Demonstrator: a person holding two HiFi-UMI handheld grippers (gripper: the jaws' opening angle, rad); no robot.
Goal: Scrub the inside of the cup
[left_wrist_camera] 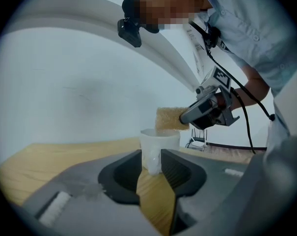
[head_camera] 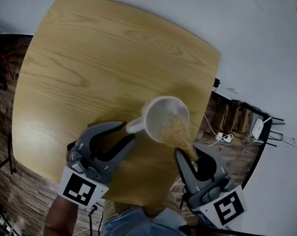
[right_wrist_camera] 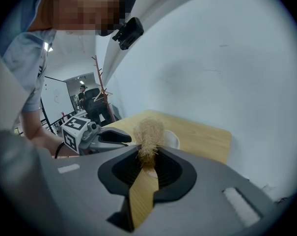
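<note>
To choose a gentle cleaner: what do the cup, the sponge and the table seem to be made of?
The cup: probably white plastic, slightly translucent, matt. The sponge: coarse tan fibre, perhaps loofah, rough surface. The table: light wood or wood-look laminate, visible grain.

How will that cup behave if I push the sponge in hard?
The cup looks thin, light plastic, so it would probably slide or tip; the left gripper at its handle should steady it. The sponge likely squashes.

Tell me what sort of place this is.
Likely an office or lab, not a kitchen: bare wooden table, office chair and coat stand at the back, power strip on the floor.
</note>
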